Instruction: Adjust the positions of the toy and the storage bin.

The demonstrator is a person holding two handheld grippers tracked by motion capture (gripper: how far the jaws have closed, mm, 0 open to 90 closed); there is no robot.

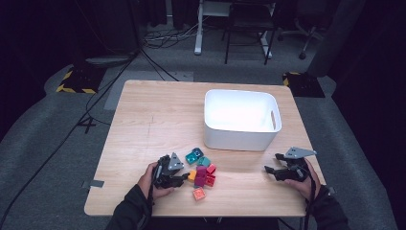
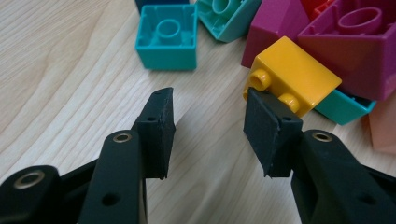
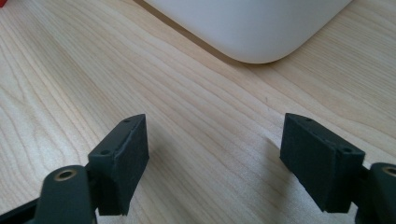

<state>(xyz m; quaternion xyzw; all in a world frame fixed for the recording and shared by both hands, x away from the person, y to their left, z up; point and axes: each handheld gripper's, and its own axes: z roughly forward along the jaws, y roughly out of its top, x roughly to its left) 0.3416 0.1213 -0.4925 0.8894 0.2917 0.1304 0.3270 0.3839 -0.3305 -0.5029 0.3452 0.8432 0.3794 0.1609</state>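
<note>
Left gripper (image 1: 184,178), held in the left hand (image 1: 152,181) at the near left, points rightward, low over the table; its jaws stand narrowly apart with nothing between the pads. Right gripper (image 1: 269,169), held in the right hand (image 1: 300,181) at the near right, points leftward; its jaws stand wide apart. Both forearms enter from the near edge.

One white bin (image 1: 242,120), one wooden table (image 1: 143,124), two tools, a pile of toy bricks (image 1: 201,172) too clustered to count

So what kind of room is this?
Probably a lab or studio for recording. A wooden table stands on grey carpet, cables trail across the floor, and dark curtains hang around.
</note>
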